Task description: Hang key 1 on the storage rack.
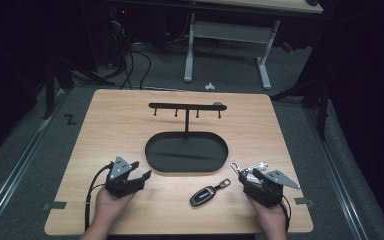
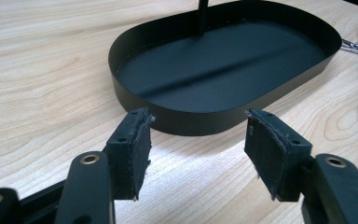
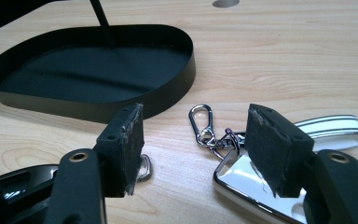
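Right gripper (image 3: pixel 193 149) jaws partly hide silver key fob (image 3: pixel 242 179).

Bright lit table (image 1: pixel 130 115), dark surroundings, sharp close views

The bench (image 1: pixel 110 120) is pale wood with a streaked brown grain. At its middle sits a matte black oval tray (image 1: pixel 187 152), with a black hook rack (image 1: pixel 186 106) rising behind it. Near the front edge lies a black key fob (image 1: pixel 203 196) with silver trim. Toward the front right corner is a chrome key (image 3: pixel 242 182) with a white strap (image 3: pixel 335 128) striped in black. Both claws, left (image 1: pixel 141 170) and right (image 1: pixel 250 175), are black with grey plates.
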